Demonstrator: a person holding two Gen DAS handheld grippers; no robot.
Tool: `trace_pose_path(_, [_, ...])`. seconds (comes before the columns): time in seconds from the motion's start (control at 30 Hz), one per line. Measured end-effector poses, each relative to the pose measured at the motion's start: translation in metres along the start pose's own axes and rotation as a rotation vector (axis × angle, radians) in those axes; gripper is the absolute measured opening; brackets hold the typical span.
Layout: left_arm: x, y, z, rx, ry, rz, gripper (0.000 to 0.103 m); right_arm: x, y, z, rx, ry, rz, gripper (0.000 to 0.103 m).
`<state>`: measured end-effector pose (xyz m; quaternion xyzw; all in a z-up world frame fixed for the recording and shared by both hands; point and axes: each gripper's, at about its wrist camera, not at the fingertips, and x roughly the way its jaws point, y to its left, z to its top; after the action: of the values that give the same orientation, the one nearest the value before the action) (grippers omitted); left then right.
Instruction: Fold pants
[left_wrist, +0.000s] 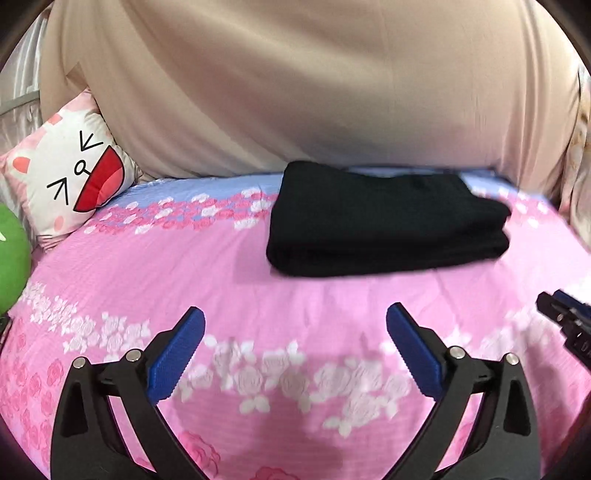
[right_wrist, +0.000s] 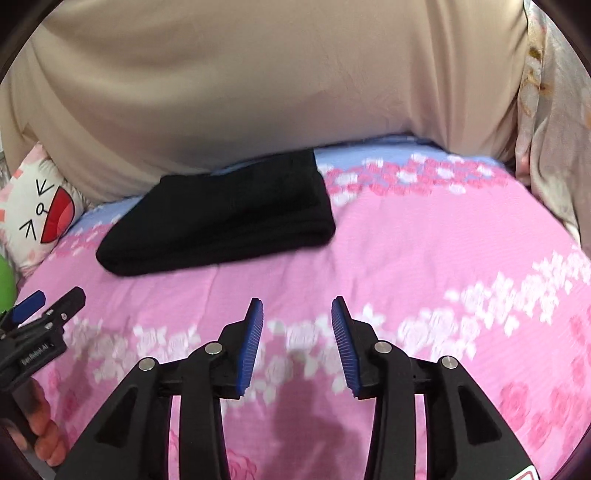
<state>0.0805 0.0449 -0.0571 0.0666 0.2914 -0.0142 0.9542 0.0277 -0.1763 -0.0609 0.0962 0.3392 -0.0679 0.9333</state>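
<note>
Folded pants on the bed, both your grippers empty.

The black pants (left_wrist: 388, 221) lie folded in a thick bundle on the pink flowered bedsheet (left_wrist: 184, 273), near the far edge, just before the beige curtain (left_wrist: 295, 92). Your left gripper (left_wrist: 295, 325) has its jaws spread wide, and nothing is between its blue pads. Your right gripper (right_wrist: 297, 314) has its jaws only partly apart, also with nothing between them. Both hang above the sheet, apart from the pants. A cartoon cat pillow (left_wrist: 70, 173) leans at the left.
</note>
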Motion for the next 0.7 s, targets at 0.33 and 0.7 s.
trace_pose_path(0.33, [0.01,-0.005,-0.001,0.016,0.051,-0.022,0.096,0.01,0.002,-0.004,-0.012,0.042,-0.042,0.042])
trace_pose_path(0.7, [0.007,-0.005,-0.002,0.016,0.04,-0.031,0.096,0.009,0.013,-0.007,-0.058,0.035,-0.095,0.048])
